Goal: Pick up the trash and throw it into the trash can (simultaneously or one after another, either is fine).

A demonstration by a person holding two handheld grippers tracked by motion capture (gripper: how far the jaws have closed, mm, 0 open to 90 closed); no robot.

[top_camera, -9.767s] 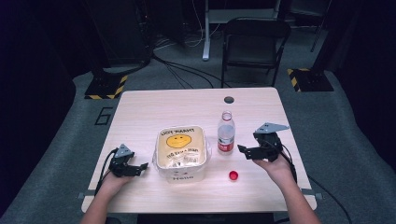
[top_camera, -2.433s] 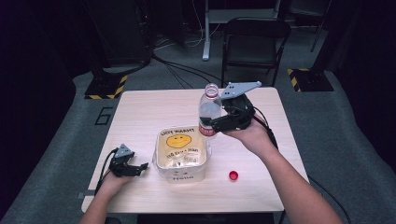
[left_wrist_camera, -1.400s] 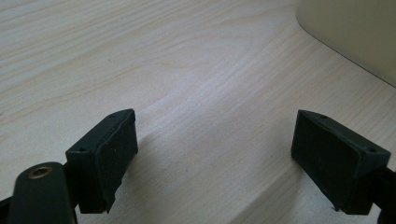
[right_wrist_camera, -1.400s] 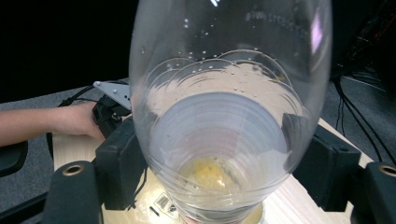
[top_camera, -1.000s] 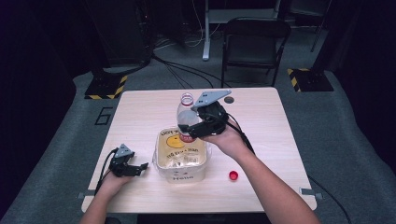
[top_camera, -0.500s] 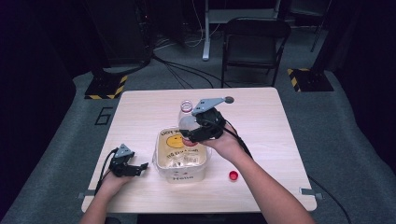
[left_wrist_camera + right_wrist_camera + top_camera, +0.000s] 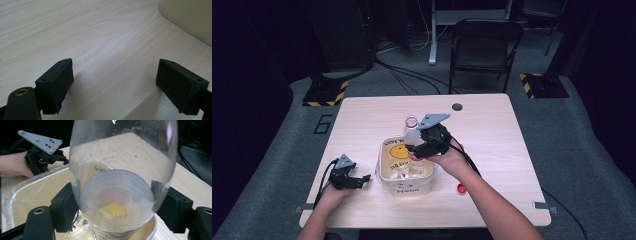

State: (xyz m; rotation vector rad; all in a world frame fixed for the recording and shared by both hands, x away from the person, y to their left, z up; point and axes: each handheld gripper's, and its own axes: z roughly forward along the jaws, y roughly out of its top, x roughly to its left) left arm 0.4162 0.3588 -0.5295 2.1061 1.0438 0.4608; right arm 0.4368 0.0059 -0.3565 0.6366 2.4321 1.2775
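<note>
My right gripper (image 7: 416, 149) is shut on a clear plastic bottle (image 7: 411, 131) that has no cap and a red label. It holds the bottle nearly upright, neck up, with the lower end down over a clear tub (image 7: 406, 186) printed with a yellow smiley. In the right gripper view both pads (image 7: 65, 207) press on the bottle (image 7: 120, 170), with the tub's rim (image 7: 22, 187) below it. A red cap (image 7: 460, 188) lies on the table right of the tub. My left gripper (image 7: 360, 179) rests open on the table left of the tub; its pads (image 7: 58, 83) stand wide apart over bare wood.
The light wooden table (image 7: 492, 130) has a round hole (image 7: 457, 106) near its far edge. A corner of the tub (image 7: 190, 20) stands just ahead of the left gripper. A black chair (image 7: 484, 47) and floor cables are beyond the table.
The right gripper has come down with the bottle, from above the tub's far side to its lower end at the tub. The left gripper has stayed still.
</note>
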